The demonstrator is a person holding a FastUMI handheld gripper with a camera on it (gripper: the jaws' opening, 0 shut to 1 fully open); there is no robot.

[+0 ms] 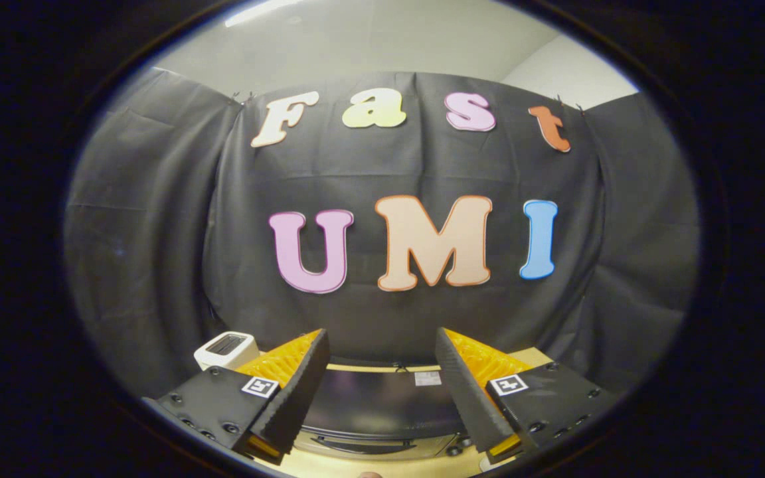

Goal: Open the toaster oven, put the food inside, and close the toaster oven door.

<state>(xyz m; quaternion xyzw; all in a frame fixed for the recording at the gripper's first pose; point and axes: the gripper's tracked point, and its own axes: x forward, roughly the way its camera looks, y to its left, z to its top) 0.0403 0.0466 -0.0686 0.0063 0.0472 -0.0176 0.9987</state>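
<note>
The toaster oven [382,405] shows from above as a dark, glossy top with a small label, lying between and below my two fingers. Its front edge with a curved handle [362,445] sits lower, near the bases of the fingers. My gripper [382,345] stands open, high above the oven, with nothing between its fingers. The fingertips [315,352] point toward the booth's black cloth wall.
A white slot toaster [226,349] stands on the wooden table [362,366] just left of the left finger, against the cloth wall. A strip of tabletop shows behind the oven and a further patch beyond the right finger.
</note>
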